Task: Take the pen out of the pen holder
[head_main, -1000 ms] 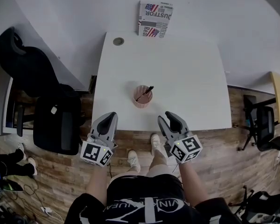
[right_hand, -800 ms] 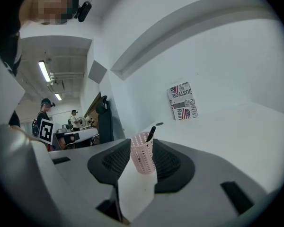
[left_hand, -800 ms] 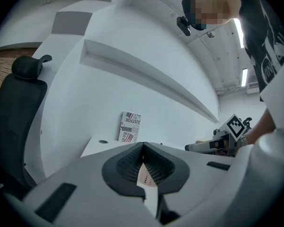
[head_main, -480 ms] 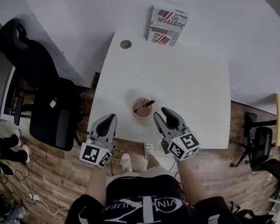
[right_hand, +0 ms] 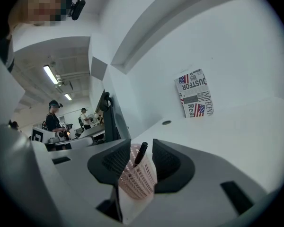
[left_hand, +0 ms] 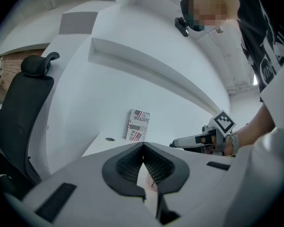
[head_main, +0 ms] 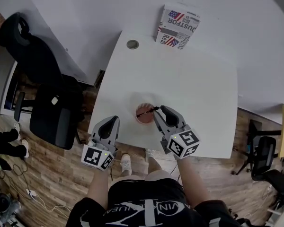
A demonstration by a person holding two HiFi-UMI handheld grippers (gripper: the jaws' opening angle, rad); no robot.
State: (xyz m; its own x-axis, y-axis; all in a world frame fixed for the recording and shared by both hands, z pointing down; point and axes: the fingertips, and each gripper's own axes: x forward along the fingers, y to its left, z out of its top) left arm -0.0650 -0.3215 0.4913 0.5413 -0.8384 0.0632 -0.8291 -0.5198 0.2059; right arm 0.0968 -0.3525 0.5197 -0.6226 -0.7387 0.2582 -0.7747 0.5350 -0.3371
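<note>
Right gripper (head_main: 159, 111) sits mid-frame in the head view, jaws apart and straddling the top of the black pen (right_hand: 140, 153) without pinching it. The pen stands tilted in the pink mesh pen holder (head_main: 143, 117), near the lower edge of the white table (head_main: 194, 84). Left gripper (head_main: 112, 120), lower left of centre, has its jaws shut with nothing in them. Printed box (head_main: 178, 26) at top centre, black chair (head_main: 52, 112) at left.
</note>
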